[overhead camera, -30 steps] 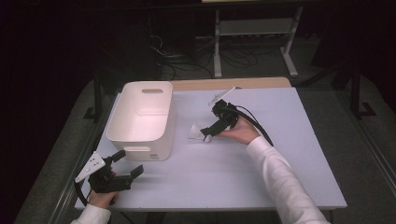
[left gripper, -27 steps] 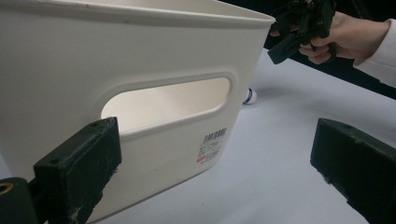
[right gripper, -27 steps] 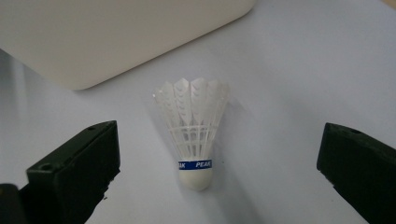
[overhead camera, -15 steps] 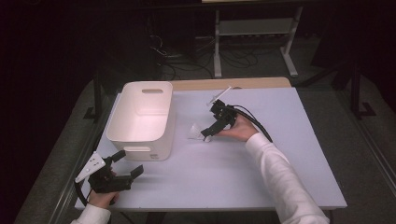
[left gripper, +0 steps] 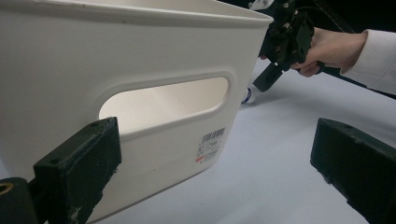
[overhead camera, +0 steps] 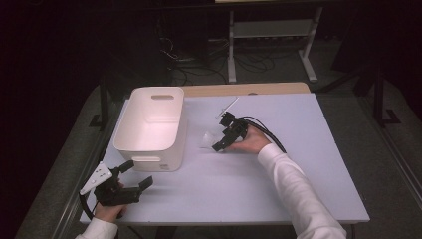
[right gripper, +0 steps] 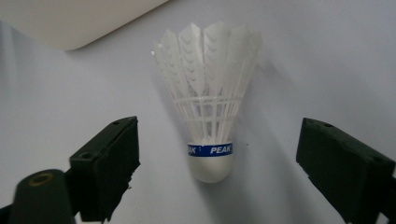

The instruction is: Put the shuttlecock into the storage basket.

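A white feather shuttlecock (right gripper: 210, 107) with a blue PEAK band lies on the pale table (overhead camera: 278, 184), its cork end toward my right gripper (right gripper: 226, 170). That gripper is open, one jaw on each side of the cork and neither touching it. From above, the right gripper (overhead camera: 219, 134) sits mid-table with the shuttlecock (overhead camera: 206, 141) just left of it. Nothing is between the jaws of my open left gripper (overhead camera: 137, 174) at the front left, which faces the white bin's (overhead camera: 152, 127) near end wall. The left gripper view also shows the shuttlecock's cork (left gripper: 249, 94) beyond the bin's corner.
The bin (left gripper: 140, 46) has a handle slot and a barcode label on its near wall, and looks empty inside. A wooden strip (overhead camera: 249, 89) runs along the table's back edge. Beyond it stand a metal shelf frame (overhead camera: 271, 30) and floor cables.
The right gripper has shifted slightly nearer and lower, onto the shuttlecock's cork end. The left gripper has not moved.
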`<state>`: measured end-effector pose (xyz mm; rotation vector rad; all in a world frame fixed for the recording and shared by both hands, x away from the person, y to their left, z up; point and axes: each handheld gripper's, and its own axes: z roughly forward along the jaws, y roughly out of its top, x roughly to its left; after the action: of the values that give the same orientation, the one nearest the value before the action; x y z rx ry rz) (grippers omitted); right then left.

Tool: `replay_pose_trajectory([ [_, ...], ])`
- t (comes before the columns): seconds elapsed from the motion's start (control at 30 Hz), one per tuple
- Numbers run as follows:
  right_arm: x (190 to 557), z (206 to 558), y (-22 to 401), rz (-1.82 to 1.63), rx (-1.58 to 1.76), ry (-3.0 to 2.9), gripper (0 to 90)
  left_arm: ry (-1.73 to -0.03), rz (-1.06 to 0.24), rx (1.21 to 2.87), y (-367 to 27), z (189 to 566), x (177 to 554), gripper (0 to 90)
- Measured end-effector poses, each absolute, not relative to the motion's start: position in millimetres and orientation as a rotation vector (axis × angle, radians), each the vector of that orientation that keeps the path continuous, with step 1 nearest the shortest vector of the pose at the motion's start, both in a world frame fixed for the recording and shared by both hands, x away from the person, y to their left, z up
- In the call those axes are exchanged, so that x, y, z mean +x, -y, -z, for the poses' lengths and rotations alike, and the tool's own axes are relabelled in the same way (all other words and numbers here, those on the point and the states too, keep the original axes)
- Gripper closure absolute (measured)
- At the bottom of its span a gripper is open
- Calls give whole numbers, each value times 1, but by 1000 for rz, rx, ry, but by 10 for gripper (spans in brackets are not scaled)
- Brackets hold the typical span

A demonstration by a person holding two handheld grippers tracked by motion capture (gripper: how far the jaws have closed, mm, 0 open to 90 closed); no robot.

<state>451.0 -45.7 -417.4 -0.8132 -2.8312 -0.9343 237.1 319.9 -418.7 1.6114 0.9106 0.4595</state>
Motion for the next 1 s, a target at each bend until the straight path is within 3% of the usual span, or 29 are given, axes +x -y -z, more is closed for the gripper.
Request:
replay_pose_trajectory([
  [0.3, 449, 424, 39, 880, -782, 2862, 219, -909, -461, 1613, -320, 418, 237, 15],
  [0.73, 445, 428, 38, 800, -822, 2882, 629, -906, -456, 1612, -320, 418, 237, 15],
  [1.0, 440, 426, 39, 831, -802, 2870, 637, -906, -452, 1611, -320, 419, 237, 15],
])
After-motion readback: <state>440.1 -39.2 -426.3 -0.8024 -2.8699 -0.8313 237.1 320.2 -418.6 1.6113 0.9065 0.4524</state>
